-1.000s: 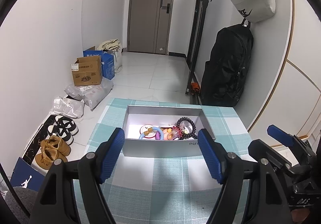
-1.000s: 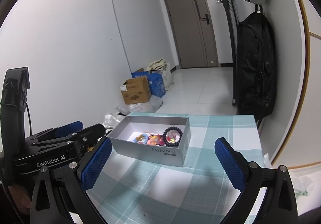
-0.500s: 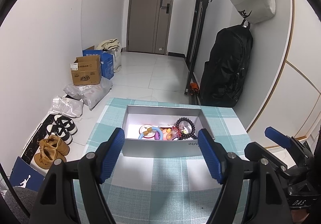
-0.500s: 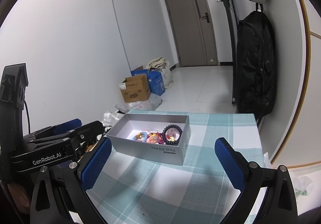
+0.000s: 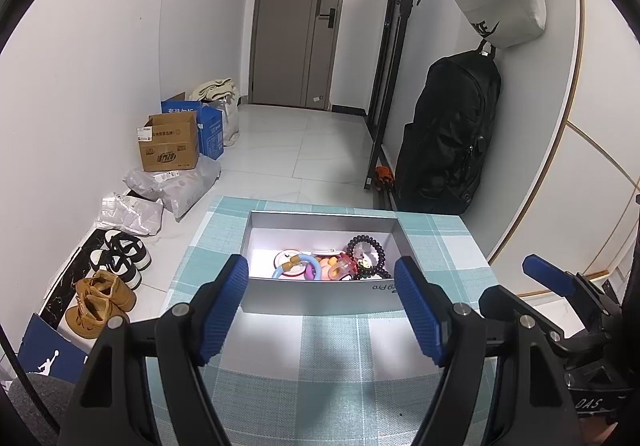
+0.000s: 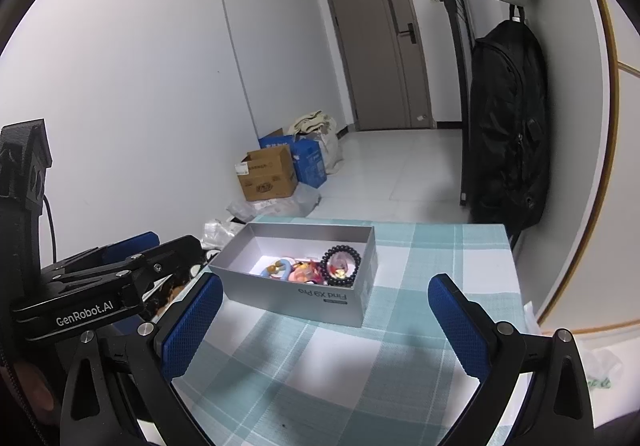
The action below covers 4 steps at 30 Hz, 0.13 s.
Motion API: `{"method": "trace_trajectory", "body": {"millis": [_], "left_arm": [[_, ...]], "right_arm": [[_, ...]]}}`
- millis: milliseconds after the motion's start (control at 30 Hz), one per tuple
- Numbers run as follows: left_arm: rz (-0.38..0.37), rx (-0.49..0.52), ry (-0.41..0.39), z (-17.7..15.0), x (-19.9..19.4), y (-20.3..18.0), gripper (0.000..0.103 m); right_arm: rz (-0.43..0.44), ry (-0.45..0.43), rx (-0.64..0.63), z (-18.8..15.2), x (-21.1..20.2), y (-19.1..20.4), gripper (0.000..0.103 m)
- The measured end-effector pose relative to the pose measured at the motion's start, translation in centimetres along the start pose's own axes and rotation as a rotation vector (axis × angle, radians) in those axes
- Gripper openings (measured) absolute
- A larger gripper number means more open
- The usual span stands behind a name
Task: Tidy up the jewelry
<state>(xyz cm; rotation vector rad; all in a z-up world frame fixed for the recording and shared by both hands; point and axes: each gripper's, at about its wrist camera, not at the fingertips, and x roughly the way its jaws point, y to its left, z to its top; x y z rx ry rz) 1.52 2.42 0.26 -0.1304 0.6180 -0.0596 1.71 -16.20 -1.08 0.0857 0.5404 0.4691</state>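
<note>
Checked woven tablecloth bears rectangular grey cardboard box holding beaded bracelet.

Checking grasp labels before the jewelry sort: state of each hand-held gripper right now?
Left hand-held gripper: open, holding nothing, short of the box.
Right hand-held gripper: open, holding nothing.
</note>
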Motion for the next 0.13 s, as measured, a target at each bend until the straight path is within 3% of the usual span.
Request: {"method": "trace_trajectory", "body": {"millis": [133], "left_arm": [[-0.005,-0.012,-0.004,-0.08,-0.08,0.20,0.071]], "right_arm": [[-0.002,0.001,0.002,-0.02,0.06,-0.04,0.103]]}}
